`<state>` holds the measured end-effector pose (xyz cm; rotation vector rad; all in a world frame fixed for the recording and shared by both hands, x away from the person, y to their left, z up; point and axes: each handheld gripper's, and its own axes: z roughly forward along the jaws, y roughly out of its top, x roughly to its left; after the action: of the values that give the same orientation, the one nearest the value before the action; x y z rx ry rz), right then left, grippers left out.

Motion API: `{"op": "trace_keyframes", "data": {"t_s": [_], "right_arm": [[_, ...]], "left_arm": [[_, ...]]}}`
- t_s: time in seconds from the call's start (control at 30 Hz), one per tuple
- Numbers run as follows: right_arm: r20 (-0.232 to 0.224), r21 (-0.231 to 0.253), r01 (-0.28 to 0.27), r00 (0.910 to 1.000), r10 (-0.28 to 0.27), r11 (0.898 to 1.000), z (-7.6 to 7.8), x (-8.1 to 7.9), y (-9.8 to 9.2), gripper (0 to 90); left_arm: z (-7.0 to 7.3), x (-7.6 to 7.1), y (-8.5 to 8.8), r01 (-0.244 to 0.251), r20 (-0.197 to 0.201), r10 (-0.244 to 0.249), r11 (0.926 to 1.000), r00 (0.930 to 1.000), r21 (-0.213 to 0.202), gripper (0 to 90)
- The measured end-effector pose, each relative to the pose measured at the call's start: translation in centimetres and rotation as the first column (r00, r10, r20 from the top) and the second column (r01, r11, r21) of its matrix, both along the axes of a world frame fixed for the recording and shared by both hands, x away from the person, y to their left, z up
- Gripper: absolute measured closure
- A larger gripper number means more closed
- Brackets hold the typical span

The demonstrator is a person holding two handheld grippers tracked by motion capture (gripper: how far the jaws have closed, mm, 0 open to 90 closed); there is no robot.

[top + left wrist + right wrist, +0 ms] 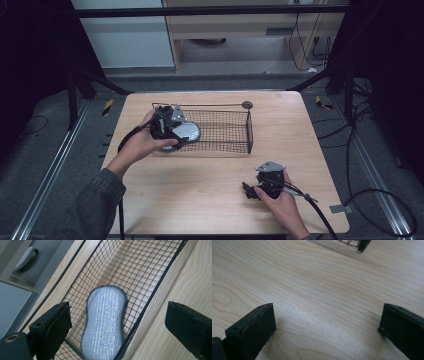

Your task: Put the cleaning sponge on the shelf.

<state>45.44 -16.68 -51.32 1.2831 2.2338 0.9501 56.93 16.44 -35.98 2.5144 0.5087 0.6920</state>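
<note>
A silvery peanut-shaped scouring pad (105,322) lies flat on the floor of a black wire basket (140,272). In the high view the pad (189,132) sits at the basket's (235,131) left end. My left gripper (117,322) hovers just above that end, open, jaws spread wider than the pad and touching nothing; from above it (167,131) shows at the basket's left rim. My right gripper (327,325) is open over bare wood, low near the table's front right (252,191), holding nothing.
The wooden table (210,185) has bare wood in front of the basket and at its right. A round grey disc (247,105) lies behind the basket's far right corner. The basket's corner (359,243) shows at the top of the right gripper view. Cables trail off the table's right side.
</note>
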Motion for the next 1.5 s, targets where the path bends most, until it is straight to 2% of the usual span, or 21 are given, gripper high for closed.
{"op": "trace_keyframes", "data": {"t_s": [0.1,0.17,0.47,0.57,0.6,0.9,0.97,1.0,1.2,1.3,1.4,1.5], "right_arm": [[0.0,0.0,0.0,1.0,0.0,1.0,0.0,0.0,0.0,0.6],[0.0,0.0,0.0,1.0,0.0,1.0,0.0,0.0,0.0,0.6],[0.002,-0.001,0.0,1.0,0.0,1.0,0.0,0.0,0.0,0.6],[0.002,0.0,0.0,1.0,0.0,1.0,0.0,0.0,0.0,0.6],[0.002,-0.001,0.0,1.0,0.0,1.0,0.0,0.0,0.0,0.6],[0.002,-0.002,0.0,1.0,0.0,1.0,0.0,0.0,0.0,0.6],[0.002,-0.001,0.001,1.0,-0.001,1.0,0.0,0.0,0.0,0.6],[0.002,-0.001,0.001,1.0,-0.001,1.0,0.0,0.0,0.0,0.6],[0.002,-0.001,0.001,1.0,-0.001,1.0,0.0,0.0,0.0,0.6],[0.002,0.0,0.0,1.0,0.0,1.0,0.0,0.0,0.0,0.6],[0.001,0.0,0.001,1.0,-0.001,1.0,0.0,0.0,0.0,0.6],[0.003,-0.002,-0.001,1.0,0.001,1.0,0.0,0.0,0.0,0.6]], "left_arm": [[-0.1,-0.5,0.1,-0.02,0.0,0.02,0.9998,0.9998,-0.002,6.2],[-0.1,-1.1,0.3,-0.041,0.008,0.042,0.9987,0.9991,-0.029,6.0],[-0.2,-3.4,1.5,-0.084,0.026,0.086,0.9936,0.996,-0.076,5.4],[-0.5,-4.4,2.1,-0.104,0.039,0.108,0.9905,0.9934,-0.09,5.2],[-0.7,-4.7,2.3,-0.113,0.033,0.117,0.9877,0.9926,-0.109,5.0],[-2.2,-7.1,3.6,-0.149,0.027,0.154,0.9806,0.9878,-0.127,4.9],[-2.9,-7.6,4.0,-0.17,0.023,0.175,0.9754,0.9843,-0.141,5.0],[-2.9,-7.6,4.0,-0.17,0.023,0.175,0.9754,0.9843,-0.141,5.0],[-5.1,-8.3,4.9,-0.206,-0.004,0.208,0.9656,0.978,-0.158,5.3],[-6.3,-8.6,5.5,-0.23,-0.021,0.23,0.9567,0.9729,-0.178,5.3],[-7.5,-8.9,6.1,-0.249,-0.041,0.246,0.9557,0.9684,-0.156,5.3],[-8.4,-9.3,6.9,-0.281,-0.074,0.272,0.9453,0.9595,-0.166,5.3]]}}
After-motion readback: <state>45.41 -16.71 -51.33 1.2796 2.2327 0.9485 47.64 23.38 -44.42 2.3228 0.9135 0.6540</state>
